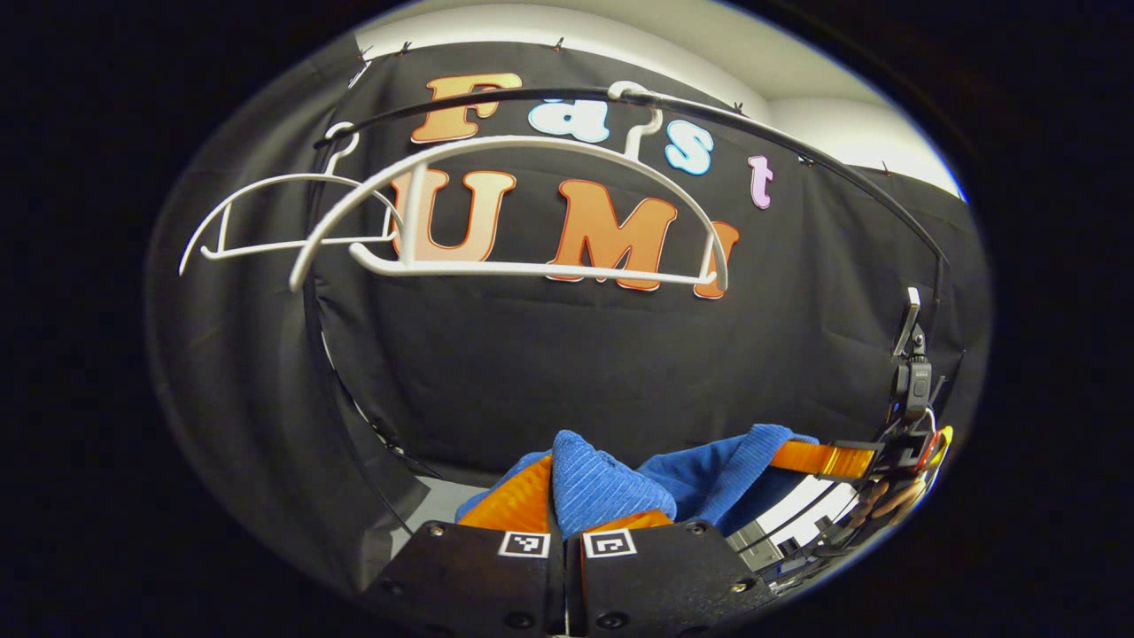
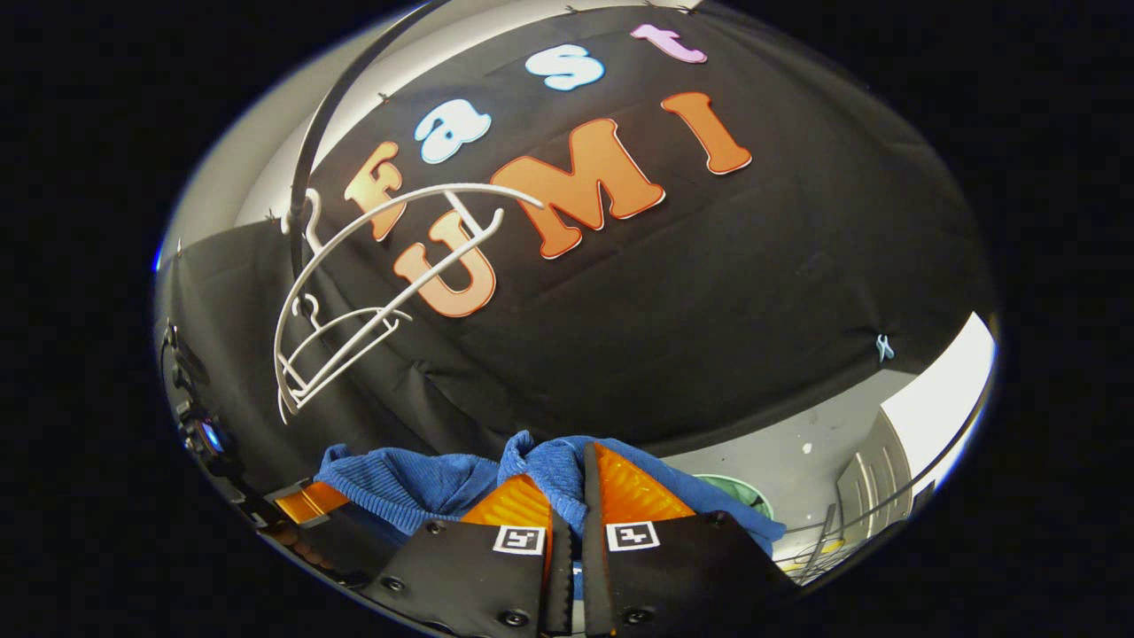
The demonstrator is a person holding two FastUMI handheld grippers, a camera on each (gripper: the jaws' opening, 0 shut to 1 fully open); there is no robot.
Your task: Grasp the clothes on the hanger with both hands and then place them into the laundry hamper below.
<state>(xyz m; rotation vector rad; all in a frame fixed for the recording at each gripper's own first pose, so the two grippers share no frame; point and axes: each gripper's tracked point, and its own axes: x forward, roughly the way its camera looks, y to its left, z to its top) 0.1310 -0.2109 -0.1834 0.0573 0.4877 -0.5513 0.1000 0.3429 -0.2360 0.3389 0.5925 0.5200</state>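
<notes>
A blue ribbed garment (image 1: 611, 483) bunches up between the fingers of my left gripper (image 1: 567, 518), which is shut on it. The cloth stretches right toward the other gripper (image 1: 850, 461), seen far off with a hand behind it. In the right gripper view my right gripper (image 2: 567, 505) is shut on another fold of the same blue garment (image 2: 416, 487), which runs left to the other gripper (image 2: 306, 505). Two bare white hangers (image 1: 514, 208) (image 1: 283, 217) hang on the dark rail (image 1: 797, 146) above, well clear of the cloth. A green rounded rim (image 2: 740, 489), perhaps the hamper, peeks out low right.
The rail's black curved frame (image 1: 332, 354) runs down on the left. A grey floor (image 2: 797, 452) and a white slatted fixture (image 2: 873, 487) lie low to the right. A small camera on a stand (image 1: 912, 372) sits at the right edge.
</notes>
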